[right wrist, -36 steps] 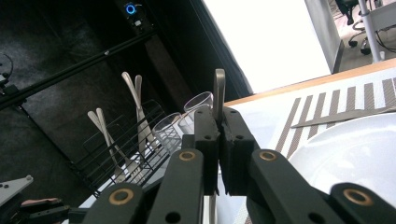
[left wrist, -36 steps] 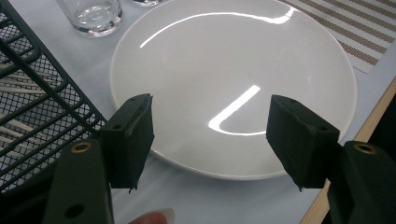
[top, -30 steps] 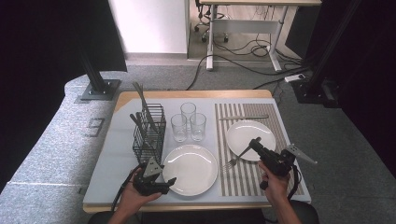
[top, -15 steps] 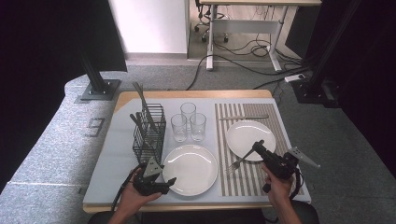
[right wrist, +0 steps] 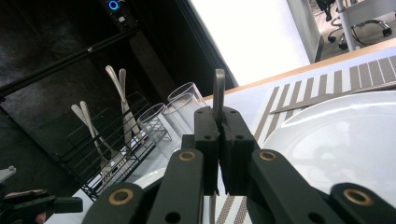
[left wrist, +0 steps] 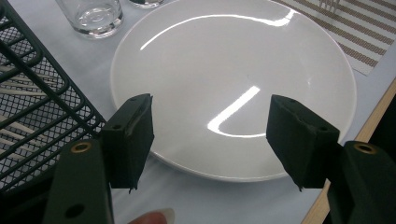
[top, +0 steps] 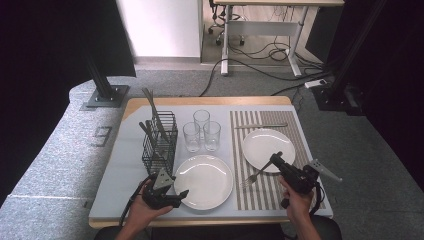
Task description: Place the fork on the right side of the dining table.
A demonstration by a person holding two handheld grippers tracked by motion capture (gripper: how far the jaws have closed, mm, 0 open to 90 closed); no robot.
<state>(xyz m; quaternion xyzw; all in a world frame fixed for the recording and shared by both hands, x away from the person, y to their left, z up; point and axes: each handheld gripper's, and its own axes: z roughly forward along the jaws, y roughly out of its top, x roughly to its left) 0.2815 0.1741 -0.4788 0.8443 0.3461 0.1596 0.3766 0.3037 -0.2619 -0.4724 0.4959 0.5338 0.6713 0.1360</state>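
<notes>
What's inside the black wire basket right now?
The wire basket holds cutlery standing upright, handles sticking out above its rim. The lower ends are blurred behind the mesh, so the exact count and types are unclear.

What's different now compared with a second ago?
The right gripper, shut on the fork, has drifted slightly toward the person, and the fork has come with it over the striped mat. The left gripper has stayed open beside the near plate. Glasses and basket are unchanged.
</notes>
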